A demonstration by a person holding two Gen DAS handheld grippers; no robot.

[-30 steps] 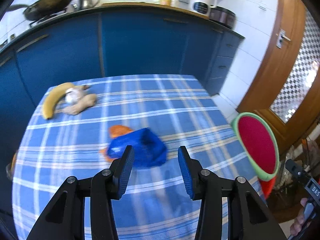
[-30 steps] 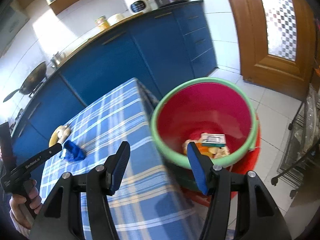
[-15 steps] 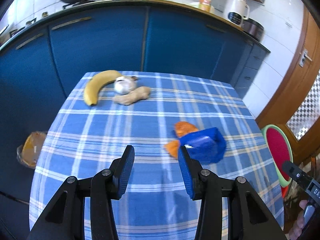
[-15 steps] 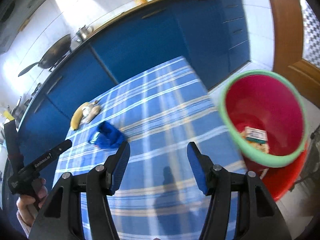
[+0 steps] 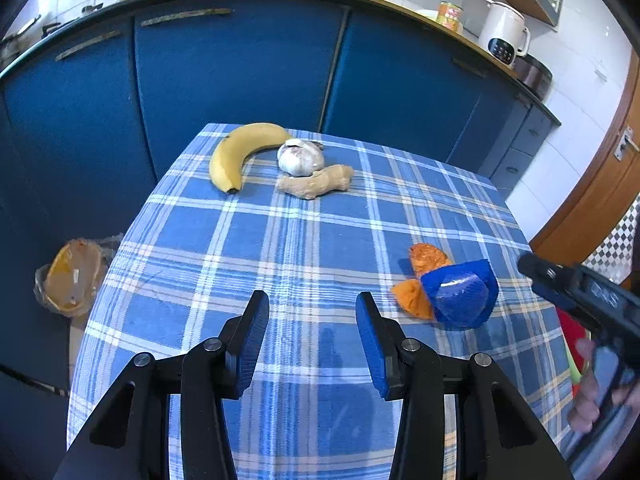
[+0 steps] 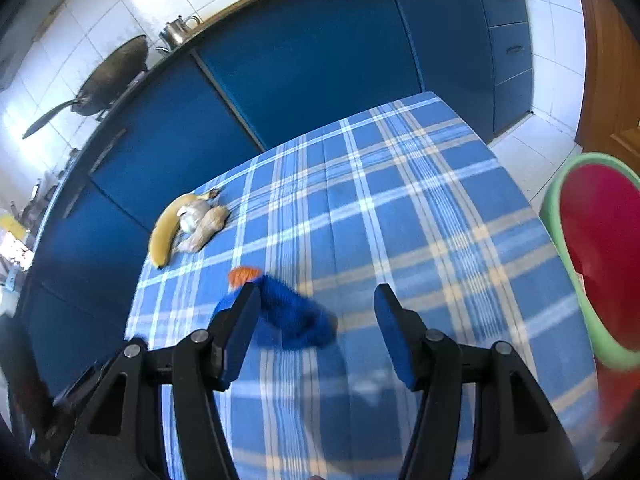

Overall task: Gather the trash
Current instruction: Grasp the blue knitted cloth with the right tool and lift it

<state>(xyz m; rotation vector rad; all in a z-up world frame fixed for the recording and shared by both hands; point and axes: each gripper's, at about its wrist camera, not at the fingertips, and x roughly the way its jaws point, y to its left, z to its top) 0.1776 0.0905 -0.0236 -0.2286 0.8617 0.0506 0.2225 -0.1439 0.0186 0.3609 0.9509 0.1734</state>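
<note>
A crumpled blue wrapper (image 5: pixel 460 294) lies on the checked tablecloth (image 5: pixel 304 248) with orange peel pieces (image 5: pixel 426 258) beside it. In the right wrist view the same blue wrapper (image 6: pixel 294 314) lies just beyond my right gripper (image 6: pixel 316 326), near its left finger; the orange peel (image 6: pixel 244 275) shows behind it. The right jaws stand open and hold nothing. My left gripper (image 5: pixel 312 336) hangs open over bare cloth, left of the wrapper. The red bin with a green rim (image 6: pixel 600 248) stands off the table's right side.
A banana (image 5: pixel 240 152), a garlic bulb (image 5: pixel 300 156) and a ginger root (image 5: pixel 318 182) lie at the table's far end. Blue cabinets (image 5: pixel 240 72) stand behind. A plastic bag (image 5: pixel 72 276) sits on the floor at left. A hand holding the right gripper's handle (image 5: pixel 588 392) shows at right.
Both views have swung left across the table. The bin has slid from the middle of the right wrist view to its right edge, and the blue wrapper now lies close before the right gripper.
</note>
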